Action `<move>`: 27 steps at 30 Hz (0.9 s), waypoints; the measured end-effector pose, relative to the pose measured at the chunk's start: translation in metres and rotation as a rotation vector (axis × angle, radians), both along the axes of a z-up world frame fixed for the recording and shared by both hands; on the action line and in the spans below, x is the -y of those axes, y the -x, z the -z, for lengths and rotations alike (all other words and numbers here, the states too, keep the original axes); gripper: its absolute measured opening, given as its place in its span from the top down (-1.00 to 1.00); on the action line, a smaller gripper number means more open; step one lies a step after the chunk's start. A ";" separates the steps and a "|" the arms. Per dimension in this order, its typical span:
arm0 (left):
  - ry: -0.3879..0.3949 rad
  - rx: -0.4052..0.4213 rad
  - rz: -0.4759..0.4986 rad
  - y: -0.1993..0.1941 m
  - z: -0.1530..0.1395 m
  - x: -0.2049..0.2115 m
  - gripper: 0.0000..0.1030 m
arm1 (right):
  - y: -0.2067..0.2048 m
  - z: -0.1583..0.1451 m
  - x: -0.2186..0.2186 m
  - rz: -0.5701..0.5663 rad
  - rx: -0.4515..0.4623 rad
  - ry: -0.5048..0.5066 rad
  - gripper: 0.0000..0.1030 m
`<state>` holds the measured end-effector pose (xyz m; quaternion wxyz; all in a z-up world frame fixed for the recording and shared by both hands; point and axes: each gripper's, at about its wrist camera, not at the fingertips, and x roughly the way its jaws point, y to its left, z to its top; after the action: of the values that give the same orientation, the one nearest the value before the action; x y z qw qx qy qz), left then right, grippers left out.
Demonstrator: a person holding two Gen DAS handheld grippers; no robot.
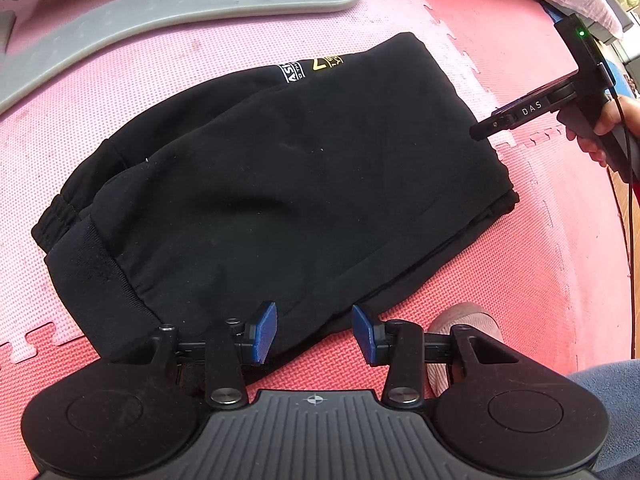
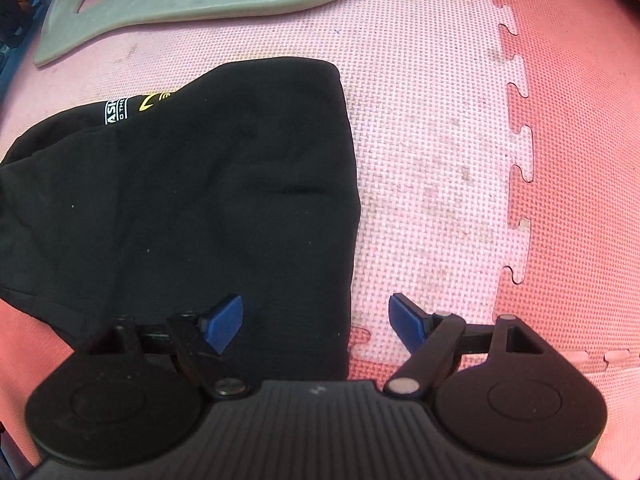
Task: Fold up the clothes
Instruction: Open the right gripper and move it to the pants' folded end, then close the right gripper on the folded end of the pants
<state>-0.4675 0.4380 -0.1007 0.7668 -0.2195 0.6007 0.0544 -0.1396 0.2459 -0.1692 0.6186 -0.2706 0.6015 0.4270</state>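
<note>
pink foam floor mat (image 2: 440, 160), black garment (image 1: 260, 184) lying folded in layers. left gripper (image 1: 314, 334) and right gripper (image 2: 316, 324) both spread, pinching nothing. could snag just the top layer, spoiling the stack.

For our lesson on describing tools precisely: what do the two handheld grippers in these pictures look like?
Both the left gripper and the right gripper have black ribbed bodies, round black discs at each side, silver pivot screws and blue pads on the fingers. Seen from the left wrist, the right gripper carries white "DAS" lettering, a green light and a black cable.
</note>
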 end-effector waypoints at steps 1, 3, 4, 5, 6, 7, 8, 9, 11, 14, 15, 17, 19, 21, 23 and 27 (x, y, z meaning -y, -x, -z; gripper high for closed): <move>0.000 0.000 -0.005 -0.001 0.000 -0.001 0.13 | -0.001 0.001 -0.004 -0.009 -0.006 -0.001 -0.55; 0.000 0.000 -0.014 -0.003 0.001 -0.004 0.13 | -0.004 0.004 -0.011 -0.028 -0.016 -0.003 -0.55; 0.000 -0.001 -0.020 -0.004 0.002 -0.006 0.13 | -0.005 0.006 -0.013 -0.029 -0.026 -0.005 -0.55; 0.000 -0.002 -0.026 -0.004 0.002 -0.007 0.13 | -0.007 0.008 -0.013 -0.028 -0.037 -0.008 -0.55; 0.000 -0.001 -0.031 -0.005 0.002 -0.008 0.13 | -0.009 0.009 -0.014 -0.027 -0.047 -0.011 -0.55; -0.001 -0.002 -0.031 -0.006 0.002 -0.008 0.13 | -0.010 0.011 -0.014 -0.026 -0.058 -0.014 -0.55; -0.001 -0.002 -0.031 -0.006 0.002 -0.008 0.13 | -0.012 0.013 -0.015 -0.026 -0.069 -0.017 -0.55; -0.001 -0.002 -0.030 -0.007 0.002 -0.008 0.13 | -0.014 0.014 -0.015 -0.025 -0.079 -0.020 -0.55; -0.002 -0.002 -0.030 -0.008 0.002 -0.009 0.13 | -0.017 0.018 -0.016 -0.023 -0.101 -0.025 -0.55; -0.003 -0.003 -0.029 -0.010 0.002 -0.009 0.13 | -0.022 0.023 -0.018 -0.020 -0.133 -0.034 -0.52; -0.004 -0.003 -0.029 -0.011 0.002 -0.009 0.13 | -0.024 0.025 -0.018 -0.019 -0.144 -0.037 -0.50; -0.004 -0.004 -0.029 -0.012 0.002 -0.009 0.13 | -0.027 0.028 -0.019 -0.017 -0.165 -0.042 -0.50; -0.005 -0.004 -0.028 -0.013 0.002 -0.009 0.13 | -0.031 0.032 -0.021 -0.015 -0.186 -0.048 -0.50; -0.007 -0.007 -0.034 -0.013 0.002 -0.010 0.13 | -0.034 0.034 -0.023 -0.025 -0.211 -0.058 -0.50; -0.009 -0.012 -0.045 -0.012 0.002 -0.012 0.13 | -0.038 0.034 -0.026 -0.054 -0.240 -0.074 -0.53; -0.011 -0.016 -0.052 -0.010 0.001 -0.014 0.13 | -0.045 0.034 -0.023 -0.048 -0.287 -0.113 -0.54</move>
<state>-0.4574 0.4517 -0.1018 0.7617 -0.2303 0.6004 0.0795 -0.0947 0.2687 -0.2035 0.5301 -0.1858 0.6520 0.5092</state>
